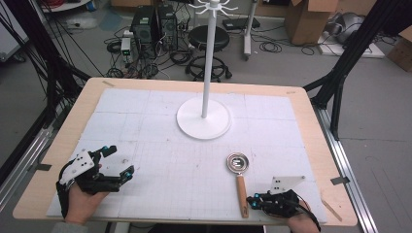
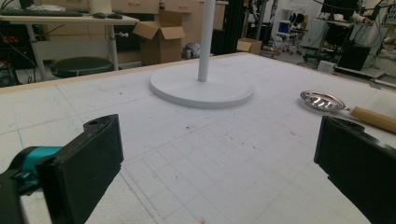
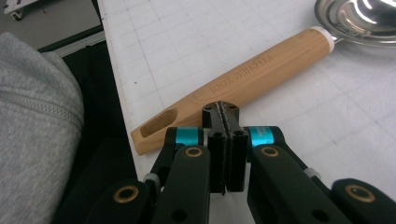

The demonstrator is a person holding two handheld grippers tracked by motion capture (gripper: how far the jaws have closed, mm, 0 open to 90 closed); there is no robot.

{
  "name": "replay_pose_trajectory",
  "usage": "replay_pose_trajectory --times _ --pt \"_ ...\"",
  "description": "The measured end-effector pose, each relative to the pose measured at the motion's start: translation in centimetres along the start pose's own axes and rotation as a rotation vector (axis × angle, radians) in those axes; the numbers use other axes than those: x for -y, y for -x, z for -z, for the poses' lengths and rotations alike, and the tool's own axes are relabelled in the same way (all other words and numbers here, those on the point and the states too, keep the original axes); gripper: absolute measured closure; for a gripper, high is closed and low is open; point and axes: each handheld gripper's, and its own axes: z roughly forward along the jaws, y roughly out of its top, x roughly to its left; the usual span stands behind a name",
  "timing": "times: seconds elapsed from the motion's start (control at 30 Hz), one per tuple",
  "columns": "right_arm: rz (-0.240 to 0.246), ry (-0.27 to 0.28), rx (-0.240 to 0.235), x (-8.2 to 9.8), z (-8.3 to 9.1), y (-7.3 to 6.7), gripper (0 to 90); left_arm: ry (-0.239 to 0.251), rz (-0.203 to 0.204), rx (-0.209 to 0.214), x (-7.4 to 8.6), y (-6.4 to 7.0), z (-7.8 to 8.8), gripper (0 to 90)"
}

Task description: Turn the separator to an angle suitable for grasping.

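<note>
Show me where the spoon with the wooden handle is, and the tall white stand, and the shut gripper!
spoon (image 1: 241,190), high view, on the middle of its wooden handle.
white stand (image 1: 203,125), high view, on its round flat base.
right gripper (image 3: 226,111), right gripper view, at the tips of its closed fingers.

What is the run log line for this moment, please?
left tongs: open, empty | right tongs: shut, empty, beside wooden handle of steel ladle | white round-based stand: untouched

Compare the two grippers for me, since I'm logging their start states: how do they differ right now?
The left gripper has its jaws wide apart with nothing between them; the right gripper has its jaws shut together, empty. The left sits far from the strainer; the right sits beside its wooden handle. Both are hand-held, low over the table.
</note>
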Motion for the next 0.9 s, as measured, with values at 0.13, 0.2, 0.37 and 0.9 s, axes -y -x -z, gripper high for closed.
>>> replay_pose_trajectory --times 0.13,0.2,0.37,0.9 --pt "0.004 -0.005 -0.006 -0.4 -0.5 -0.3 90.0 0.000 -0.002 -0.003 0.0 0.0 0.1 1.7" --pt "0.011 -0.007 -0.009 -0.5 -0.7 -0.4 90.0 0.001 0.001 -0.005 0.0 0.0 0.2 1.7" --pt "0.021 -0.007 -0.007 -0.8 -1.0 -0.6 90.0 0.001 0.000 -0.010 0.0 0.0 0.4 1.7" --pt "0.042 -0.013 0.020 -1.9 -2.5 -1.4 90.0 -0.002 0.002 -0.016 0.1 -0.1 0.7 1.7"
